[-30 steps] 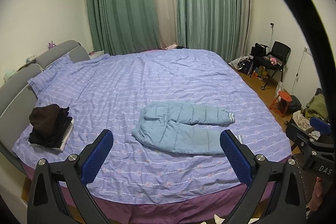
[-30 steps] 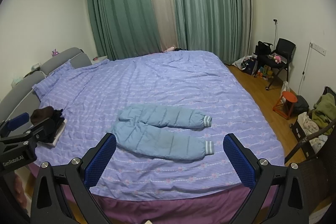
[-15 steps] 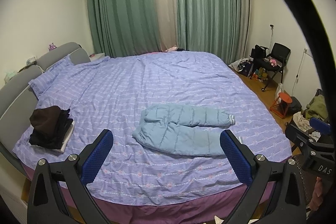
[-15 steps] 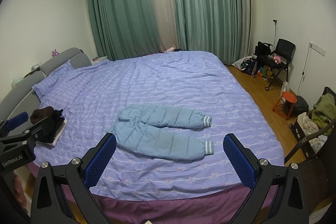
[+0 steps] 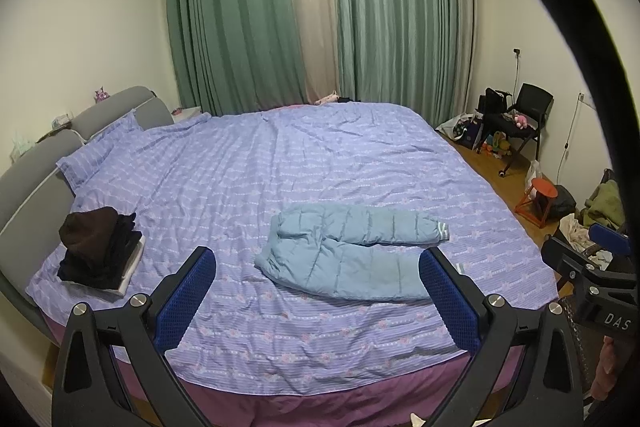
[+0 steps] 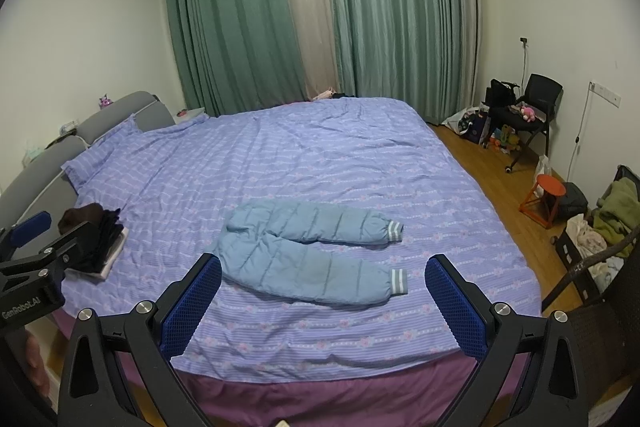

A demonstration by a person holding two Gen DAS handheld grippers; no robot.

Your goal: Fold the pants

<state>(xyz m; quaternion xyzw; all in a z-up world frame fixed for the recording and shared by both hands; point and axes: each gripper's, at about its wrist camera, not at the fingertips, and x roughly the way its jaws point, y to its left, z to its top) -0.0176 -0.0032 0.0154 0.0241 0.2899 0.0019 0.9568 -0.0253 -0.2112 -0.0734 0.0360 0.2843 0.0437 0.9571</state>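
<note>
Little is changed since earlier: light-blue quilted pants [image 6: 312, 255], long axis crosswise, cuffs rightward, nearer the released right gripper [image 6: 324, 307]; left gripper [image 5: 316, 301] likewise released.

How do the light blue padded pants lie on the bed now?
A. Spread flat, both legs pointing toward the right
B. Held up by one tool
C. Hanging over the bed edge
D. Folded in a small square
A: the light blue padded pants lie flat on the bed, striped cuffs at the right, untouched by either tool.

You see one pair of pants [image 6: 312, 251], one bed [image 6: 320, 155], one pile of dark clothes [image 5: 100, 251], one chair [image 6: 536, 107], one stool [image 6: 546, 199].
</note>
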